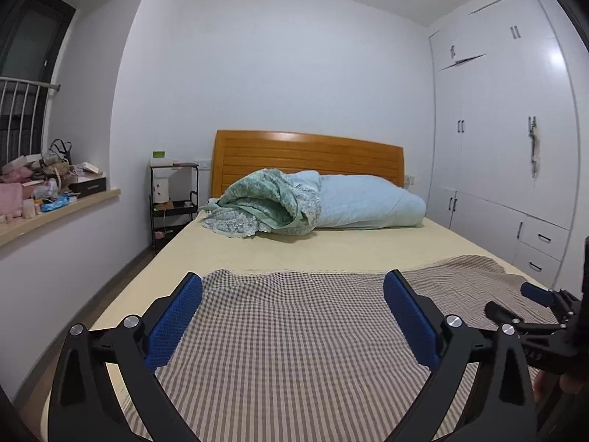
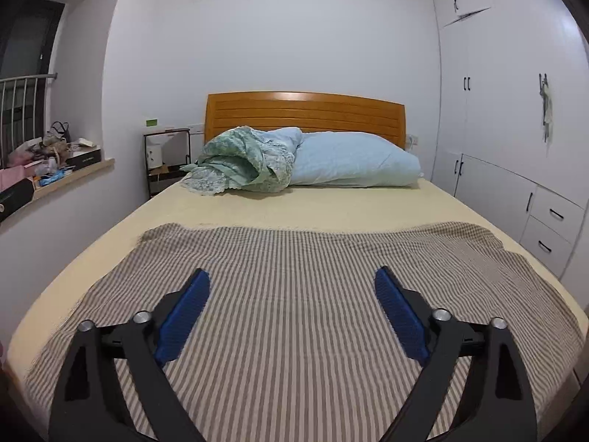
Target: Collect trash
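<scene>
While both grippers hang over the foot of the bed (image 2: 257, 206), their blue-padded fingers stand wide apart and hold nothing.

Left gripper (image 1: 292, 287) and right gripper (image 2: 292, 281) both point toward the wooden headboard (image 2: 305, 110) above a checked cloth (image 2: 294, 258) spread flat on the cream sheet. A bundled green floral quilt (image 2: 243, 164) touches a pale blue duvet (image 2: 353, 164) by the headboard. No trash is identifiable on the bed; loose clutter (image 1: 40, 184) crowds the windowsill at left, too small to tell.
</scene>
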{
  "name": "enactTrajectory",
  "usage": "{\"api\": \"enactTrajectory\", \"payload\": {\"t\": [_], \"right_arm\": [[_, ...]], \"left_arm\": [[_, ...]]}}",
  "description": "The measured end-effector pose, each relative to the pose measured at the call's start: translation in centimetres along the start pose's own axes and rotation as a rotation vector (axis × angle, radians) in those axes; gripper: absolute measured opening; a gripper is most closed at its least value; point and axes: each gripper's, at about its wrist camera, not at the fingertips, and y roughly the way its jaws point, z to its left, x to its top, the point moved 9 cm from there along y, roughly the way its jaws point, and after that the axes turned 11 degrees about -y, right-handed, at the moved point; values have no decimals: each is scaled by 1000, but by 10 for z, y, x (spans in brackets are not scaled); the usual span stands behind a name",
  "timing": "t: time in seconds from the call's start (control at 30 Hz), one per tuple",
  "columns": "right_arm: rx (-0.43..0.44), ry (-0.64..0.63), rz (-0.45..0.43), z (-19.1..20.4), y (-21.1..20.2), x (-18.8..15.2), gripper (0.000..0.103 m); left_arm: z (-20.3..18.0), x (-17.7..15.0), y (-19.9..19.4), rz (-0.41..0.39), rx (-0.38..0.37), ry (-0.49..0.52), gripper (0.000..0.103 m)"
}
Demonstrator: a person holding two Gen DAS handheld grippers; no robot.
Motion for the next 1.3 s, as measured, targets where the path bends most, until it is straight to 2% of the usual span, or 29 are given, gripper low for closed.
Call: {"api": "enactTrajectory", "payload": {"t": [0.17,0.27,0.4,0.57,0.73,0.87,0.97,1.0,1.07,1.1,1.17,1.23,1.3], "right_arm": [[13,1,-31,8,-64,-18,88],[-1,-25,-47,13,-104,-30,88],[-1,-26,-49,19,-151,-49,88],[28,-33,-29,35,-196,-74,88],[66,-34,-47,53,-250,-99,88],[32,-39,-30,65,-289,-120,88],[8,-12,4,74,-325,-137,88],[16,8,-10,77,-341,-141,88],[28,-5,-52,85,-369,-150,88],[10,-22,-62,88,-384,-156,88],[-8,-20,-60,89,-400,-169,88],[7,-64,-31,95,-405,-178,91],[-9,-73,-42,95,-404,-177,91]], "left_arm": [[-16,-13,-89,0,-27,19,96],[-28,-23,-147,-33,-37,63,96],[-39,-37,-208,-37,-63,73,96],[-38,-57,-270,-27,-33,38,96],[-32,-89,-343,-28,19,75,96],[-26,-116,-400,-31,30,57,96],[-21,-132,-438,-32,17,-7,96],[-18,-139,-452,-36,7,-32,96],[-16,-150,-472,-25,-19,-19,96],[-13,-154,-483,-27,-3,3,96],[-2,-154,-494,-37,30,20,96],[11,-152,-504,-43,37,-46,96],[15,-155,-507,-20,30,-98,96]]}}
